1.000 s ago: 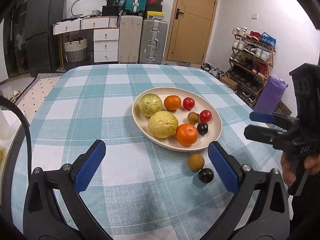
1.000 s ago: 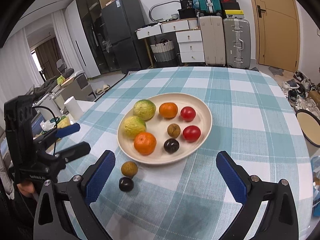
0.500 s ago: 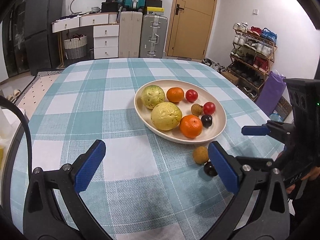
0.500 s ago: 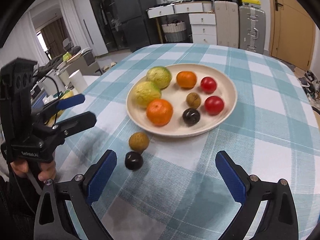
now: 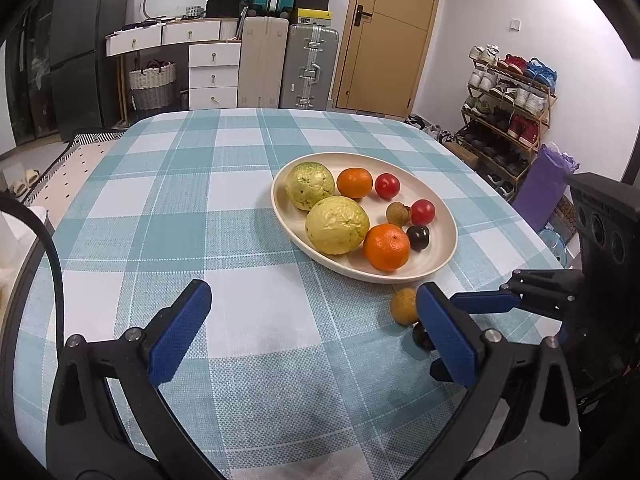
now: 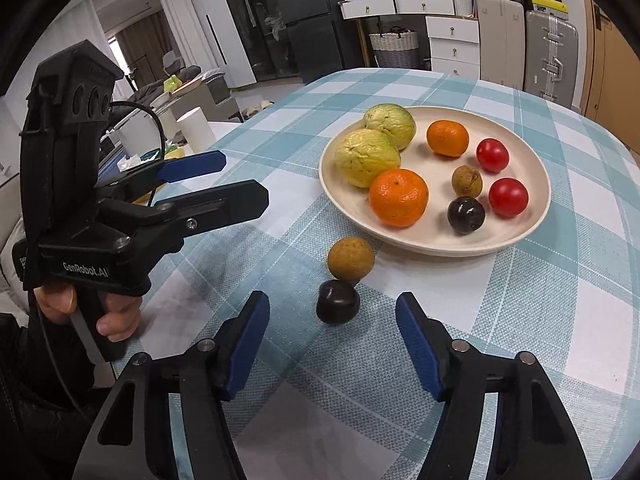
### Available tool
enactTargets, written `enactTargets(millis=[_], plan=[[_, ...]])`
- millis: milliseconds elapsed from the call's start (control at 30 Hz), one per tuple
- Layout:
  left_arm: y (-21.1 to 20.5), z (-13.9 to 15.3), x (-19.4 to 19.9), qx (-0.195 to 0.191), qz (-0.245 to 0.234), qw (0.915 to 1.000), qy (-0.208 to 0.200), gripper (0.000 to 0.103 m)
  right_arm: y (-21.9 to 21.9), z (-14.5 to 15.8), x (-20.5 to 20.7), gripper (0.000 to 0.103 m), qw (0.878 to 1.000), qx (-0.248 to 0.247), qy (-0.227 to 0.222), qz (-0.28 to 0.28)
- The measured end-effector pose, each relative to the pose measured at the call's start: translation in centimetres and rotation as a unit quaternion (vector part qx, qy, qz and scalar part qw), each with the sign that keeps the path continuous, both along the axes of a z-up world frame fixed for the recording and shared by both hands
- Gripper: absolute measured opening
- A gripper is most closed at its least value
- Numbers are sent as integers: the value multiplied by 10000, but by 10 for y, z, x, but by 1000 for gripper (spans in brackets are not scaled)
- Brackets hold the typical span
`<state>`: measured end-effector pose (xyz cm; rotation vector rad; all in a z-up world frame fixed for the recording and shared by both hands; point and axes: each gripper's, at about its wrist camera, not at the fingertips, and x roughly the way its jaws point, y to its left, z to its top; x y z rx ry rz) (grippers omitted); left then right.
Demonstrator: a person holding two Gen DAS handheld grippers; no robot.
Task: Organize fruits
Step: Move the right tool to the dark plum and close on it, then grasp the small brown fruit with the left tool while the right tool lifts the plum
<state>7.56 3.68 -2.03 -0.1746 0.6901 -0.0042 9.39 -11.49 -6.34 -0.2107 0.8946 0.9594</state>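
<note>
Left wrist view: dark plum [image 5: 421,336] half hidden behind left gripper's [image 5: 312,340] finger. Right gripper [image 6: 333,330] angled down at counter [image 6: 560,320], fingers closing, not yet touching; plum lies between them, touching brown longan [image 6: 351,260] near plate [image 6: 520,236]. Left gripper's fingers wide apart, empty.

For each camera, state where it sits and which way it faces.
Left wrist: on the left tool, angled down over the teal checked tablecloth toward the cream oval plate and door; own blue pads show, the right tool enters from the right.
Right wrist: on the right tool, jaws closing around but not touching the dark round plum; the hand holding the left tool shows.
Shared: plate, plum, brown round longan.
</note>
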Motion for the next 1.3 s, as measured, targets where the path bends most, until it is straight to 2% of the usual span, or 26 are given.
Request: enactTargets(millis=[167, 367, 500, 600, 700, 833, 1100, 1300], plan=[[1, -2, 0, -19, 15, 10000, 21, 102, 3, -4, 0, 63, 10000, 1, 80, 60], [0, -3, 2, -15, 5, 10000, 60, 102, 3, -8, 2, 50, 9998, 50, 184, 11], [-2, -5, 3, -8, -23, 10000, 83, 102, 3, -7, 3, 45, 9999, 31, 143, -59], [-3, -6, 3, -4, -22, 10000, 94, 102, 5, -8, 2, 36, 9999, 21, 120, -36], [-3, -7, 3, -17, -38, 9999, 110, 102, 6, -7, 0, 35, 10000, -22, 46, -11], [-4, -10, 5, -8, -38, 9999, 141, 102, 6, -8, 1, 28, 10000, -57, -7, -66], [-4, -11, 6, -51, -41, 9999, 132, 102, 1, -4, 4, 25, 9998, -27, -124, -119], [-4, -12, 7, -43, -48, 9999, 150, 102, 3, -7, 6, 26, 9999, -64, -17, -95]])
